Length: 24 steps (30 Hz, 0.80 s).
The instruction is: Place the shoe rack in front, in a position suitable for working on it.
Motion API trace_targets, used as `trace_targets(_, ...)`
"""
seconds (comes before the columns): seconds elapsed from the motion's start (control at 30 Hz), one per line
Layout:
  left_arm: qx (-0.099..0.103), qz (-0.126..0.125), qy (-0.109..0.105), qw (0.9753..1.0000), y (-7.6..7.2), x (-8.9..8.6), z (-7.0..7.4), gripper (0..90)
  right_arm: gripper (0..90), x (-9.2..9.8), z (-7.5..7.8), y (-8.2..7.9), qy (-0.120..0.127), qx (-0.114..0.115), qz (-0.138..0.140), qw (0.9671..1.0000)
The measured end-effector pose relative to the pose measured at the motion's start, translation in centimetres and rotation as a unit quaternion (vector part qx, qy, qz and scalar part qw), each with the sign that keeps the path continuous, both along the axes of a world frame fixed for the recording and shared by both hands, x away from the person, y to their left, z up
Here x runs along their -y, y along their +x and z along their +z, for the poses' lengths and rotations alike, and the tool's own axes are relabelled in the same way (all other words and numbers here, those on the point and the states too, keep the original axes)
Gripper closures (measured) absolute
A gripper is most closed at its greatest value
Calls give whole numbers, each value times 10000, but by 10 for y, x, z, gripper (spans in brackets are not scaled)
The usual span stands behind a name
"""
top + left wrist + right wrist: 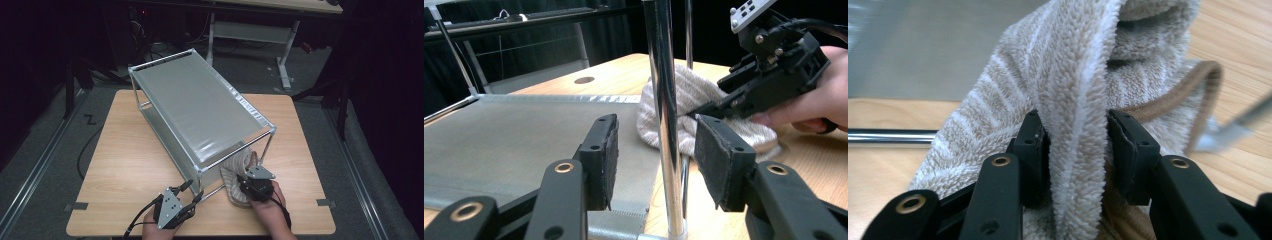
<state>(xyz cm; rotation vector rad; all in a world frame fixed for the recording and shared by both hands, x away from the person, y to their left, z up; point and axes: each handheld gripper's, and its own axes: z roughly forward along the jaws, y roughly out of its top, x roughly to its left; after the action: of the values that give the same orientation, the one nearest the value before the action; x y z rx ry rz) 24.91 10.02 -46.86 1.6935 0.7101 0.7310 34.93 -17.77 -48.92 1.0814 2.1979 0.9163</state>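
Note:
A beige striped towel (239,165) lies bunched at the near right end of a chrome two-shelf rack (200,105), partly on the lower shelf (524,135) and partly on the table. My right gripper (1075,120) is shut on an upright fold of the towel (1073,75); it also shows in the high view (242,180), held by a hand. My left gripper (194,190) is open at the rack's near corner. Its jaws stand either side of the chrome corner post (664,75) without touching it. The towel (686,95) and the right gripper (769,75) lie just beyond that post.
The rack sits diagonally across the wooden table (125,165), which has bare wood to its left and along the front edge. Its grey top shelf has nothing on it. Another desk frame (250,30) stands on the dark floor behind.

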Motion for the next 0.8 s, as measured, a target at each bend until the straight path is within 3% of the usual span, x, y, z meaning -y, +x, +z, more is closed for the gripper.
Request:
trace_targets(0.27, -13, 3, -30, 10000, 0, -1, 1, 518, 585, -27, 0, -17, 56, -52, 566, 9984)
trace_targets(0.57, -19, 2, -60, 10000, 0, -1, 1, 518, 572, -60, 1, -40, -72, 6, 1256, 9921)
trace_targets(0.67, -12, 5, -56, 10000, 0, -2, 1, 519, 571, -65, 1, -44, -142, 80, 1381, 9903)
trace_targets(0.8, -22, 6, -71, 10000, 0, -2, 1, 519, 559, -62, 1, -40, -83, 4, 1285, 9917)
